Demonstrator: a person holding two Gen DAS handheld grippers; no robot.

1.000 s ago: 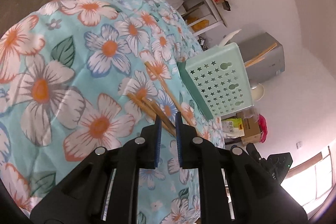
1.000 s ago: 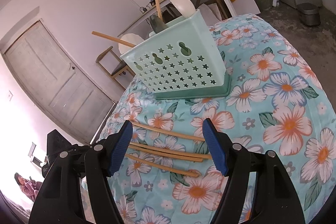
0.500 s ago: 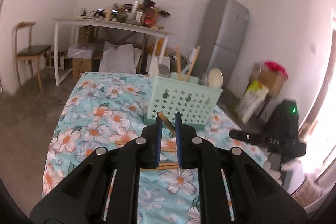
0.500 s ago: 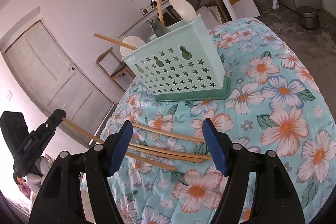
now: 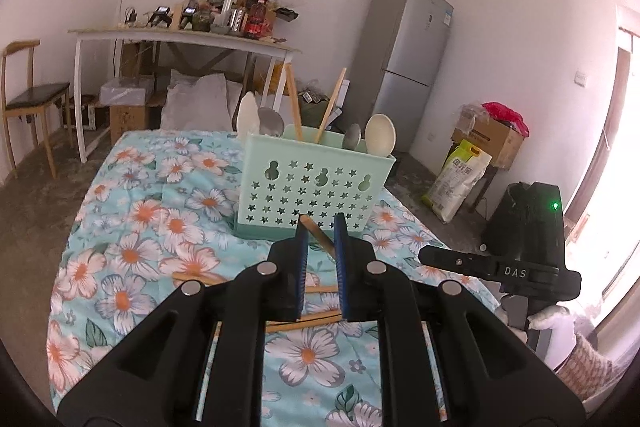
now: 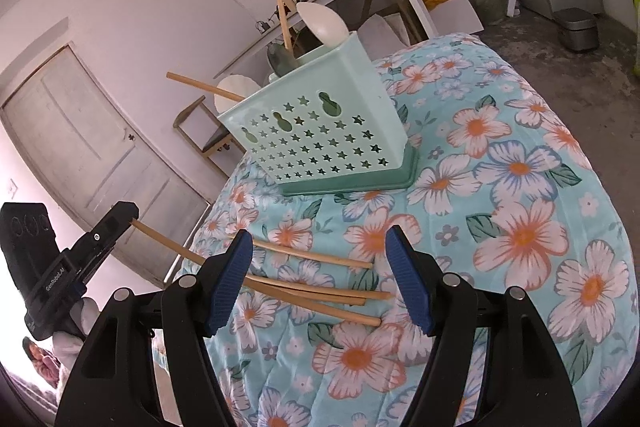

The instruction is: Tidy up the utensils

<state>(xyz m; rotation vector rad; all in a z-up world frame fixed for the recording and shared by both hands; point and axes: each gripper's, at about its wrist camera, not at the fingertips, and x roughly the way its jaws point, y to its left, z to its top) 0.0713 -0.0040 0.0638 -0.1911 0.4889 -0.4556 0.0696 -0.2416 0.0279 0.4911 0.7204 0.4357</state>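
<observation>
Lifting one chopstick (image 5: 316, 233) clamped in our left tongs (image 5: 320, 239) off the tabletop (image 5: 132, 211), we face the holder (image 5: 316, 183); right tongs (image 6: 320, 279) gape empty.

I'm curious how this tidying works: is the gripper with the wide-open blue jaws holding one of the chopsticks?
No: the right gripper hangs open above the chopsticks on the floral cloth, its pads touching none.
</observation>
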